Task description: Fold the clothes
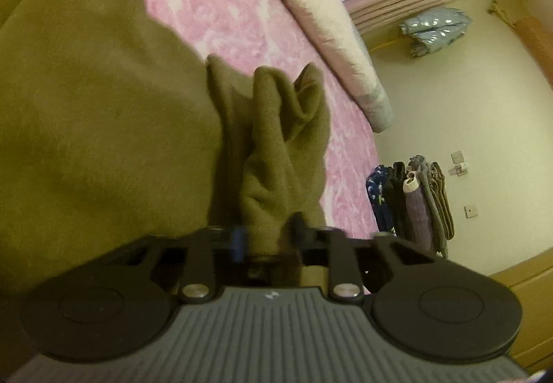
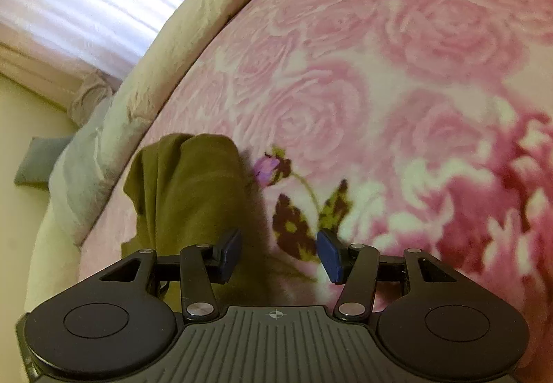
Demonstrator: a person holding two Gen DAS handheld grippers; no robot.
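The garment (image 1: 86, 113), an olive knit, looks soft, limp and light: it bunches into ridges where it is pinched and would likely sag rather than hold a line, so it is best taken by an edge or corner, with a second hold on a matching corner to keep a fold straight. It lies spread on the pink blanket (image 1: 235, 9) of a bed, its broad body to the left in the left wrist view. The left tongs (image 1: 266, 241) are closed down on a gathered wad of it, the cloth rising in folds straight ahead of the pads. The right tongs (image 2: 278, 257) stand well open and hold nothing; between their pads only the blanket's leaf print shows. In the right wrist view a bunched end of the garment (image 2: 186, 189) sits just beside and behind the left pad (image 2: 230, 255), whether touching it cannot be told. A stack of folded clothes (image 1: 411, 203) stands off the bed, against the wall.
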